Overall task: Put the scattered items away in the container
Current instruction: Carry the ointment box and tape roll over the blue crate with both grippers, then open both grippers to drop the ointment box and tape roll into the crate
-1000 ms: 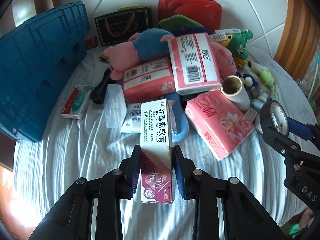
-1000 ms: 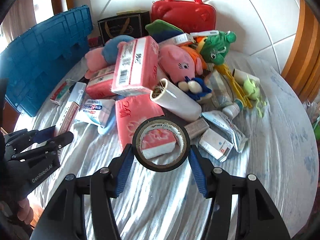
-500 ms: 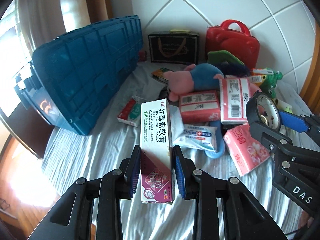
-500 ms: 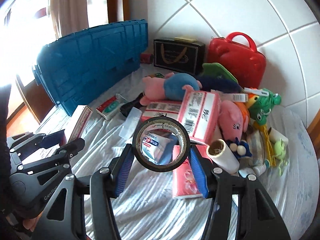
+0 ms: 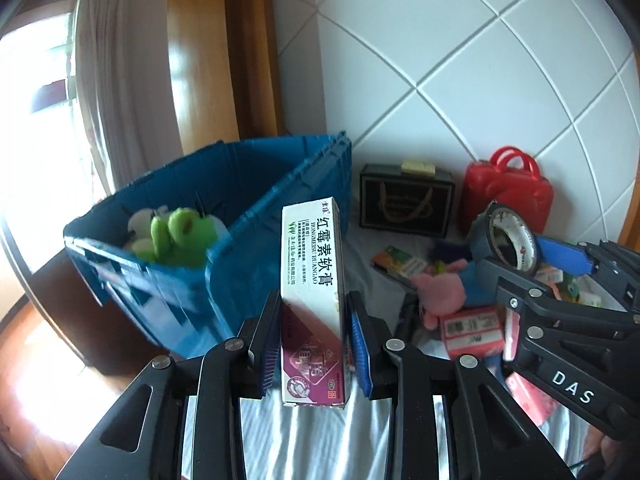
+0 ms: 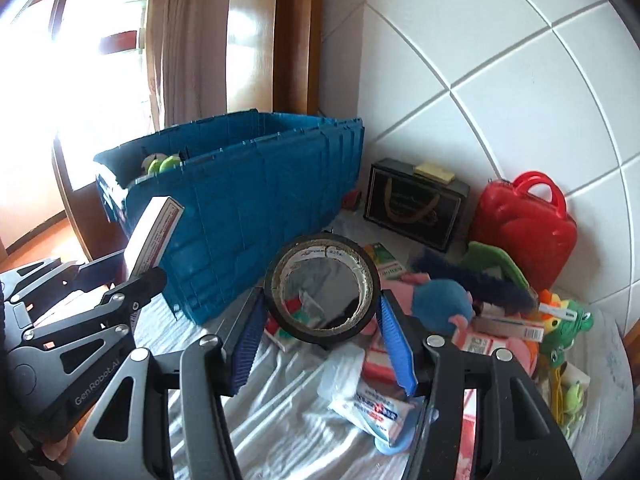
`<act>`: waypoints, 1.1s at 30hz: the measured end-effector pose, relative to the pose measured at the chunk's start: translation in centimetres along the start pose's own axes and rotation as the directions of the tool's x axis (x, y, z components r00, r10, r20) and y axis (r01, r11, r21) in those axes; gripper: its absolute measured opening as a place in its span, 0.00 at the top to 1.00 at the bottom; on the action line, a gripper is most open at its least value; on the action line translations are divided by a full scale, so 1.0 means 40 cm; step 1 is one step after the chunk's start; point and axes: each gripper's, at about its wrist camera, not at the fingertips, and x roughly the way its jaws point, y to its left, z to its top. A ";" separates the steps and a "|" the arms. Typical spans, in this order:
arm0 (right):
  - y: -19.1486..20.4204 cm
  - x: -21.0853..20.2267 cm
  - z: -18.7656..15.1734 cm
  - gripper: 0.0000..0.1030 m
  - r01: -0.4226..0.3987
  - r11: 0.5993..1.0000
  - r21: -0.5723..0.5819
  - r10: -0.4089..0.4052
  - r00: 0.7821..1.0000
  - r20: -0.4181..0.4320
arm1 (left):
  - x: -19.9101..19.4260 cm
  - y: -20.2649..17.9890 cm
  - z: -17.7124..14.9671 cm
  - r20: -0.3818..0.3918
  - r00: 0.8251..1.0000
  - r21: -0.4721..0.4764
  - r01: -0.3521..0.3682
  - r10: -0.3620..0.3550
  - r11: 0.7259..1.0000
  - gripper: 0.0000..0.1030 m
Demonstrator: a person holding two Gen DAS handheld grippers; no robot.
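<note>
While the left tongs (image 5: 313,340) clamp tight on the tall ointment box (image 5: 313,300), standing it upright between the blue pads, the right tongs (image 6: 320,344) sit partly spread with a roll of dark tape (image 6: 322,287) gripped on edge between their pads. Both loads ride in the air over the white sheet (image 6: 280,412). Just beyond the box stands the blue crate (image 5: 240,240), open at the top, with a green plush frog (image 5: 182,236) already inside among some white things too blurred to name. Off to the right the pile waits on the sheet: a pink-and-blue plush pig (image 6: 436,300), pink tissue packs (image 5: 476,330), a green frog toy (image 6: 568,322) and a blue-and-white tube (image 6: 376,408). Against the tiled wall lean a black gift bag (image 6: 416,204) and a red case (image 6: 524,228), well apart from the crate's near corner.
</note>
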 end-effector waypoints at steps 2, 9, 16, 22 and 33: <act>0.043 0.016 0.066 0.46 0.015 1.000 0.019 -0.016 0.999 0.035 | 0.007 0.071 0.055 0.049 0.999 0.005 0.003 -0.003 1.000 0.70; 0.225 0.088 0.273 0.46 0.023 0.999 0.025 -0.026 0.991 0.128 | 0.090 0.308 0.176 0.095 0.994 0.002 -0.046 0.045 0.999 0.70; 0.371 0.242 0.376 0.46 -0.041 0.999 -0.011 0.041 0.996 0.075 | 0.219 0.459 0.212 0.037 0.995 -0.036 -0.094 0.095 0.995 0.70; 0.435 0.341 0.417 0.46 -0.041 0.999 -0.036 0.042 0.999 0.021 | 0.299 0.528 0.219 -0.014 0.995 -0.060 -0.100 0.100 0.993 0.70; 0.459 0.388 0.449 0.46 0.012 0.999 -0.041 -0.012 1.000 0.004 | 0.355 0.554 0.218 -0.052 0.996 -0.069 -0.075 0.072 0.995 0.47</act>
